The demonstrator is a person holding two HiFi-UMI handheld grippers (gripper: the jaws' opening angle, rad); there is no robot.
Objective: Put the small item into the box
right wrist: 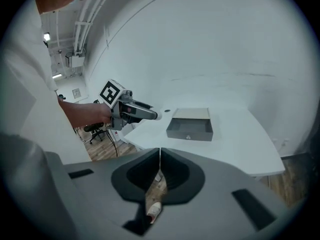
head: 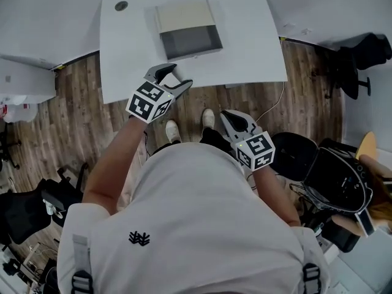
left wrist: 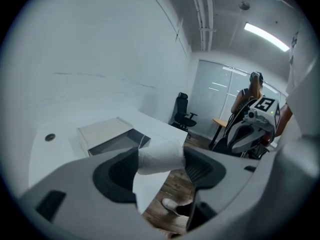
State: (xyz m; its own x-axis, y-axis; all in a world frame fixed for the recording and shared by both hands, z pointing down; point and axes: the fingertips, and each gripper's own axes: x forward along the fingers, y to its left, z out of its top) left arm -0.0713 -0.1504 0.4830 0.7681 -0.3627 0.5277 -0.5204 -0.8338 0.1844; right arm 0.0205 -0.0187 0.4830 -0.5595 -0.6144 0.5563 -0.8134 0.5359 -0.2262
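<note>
Two jaws of the left gripper (head: pixel 177 78) pinch the white small item (left wrist: pixel 158 157), box (head: pixel 184 16) ahead; the right gripper (right wrist: pixel 160 154) sits closed, empty.

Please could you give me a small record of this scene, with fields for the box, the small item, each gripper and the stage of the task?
Box: box, open at the top, standing on the white table
Small item: small item, white, between the left gripper's jaws
Left gripper: left gripper, shut on the small item, over the table's near edge, short of the box
Right gripper: right gripper, jaws together, empty, off the table above the wooden floor
Task stage: small item not yet in the box
</note>
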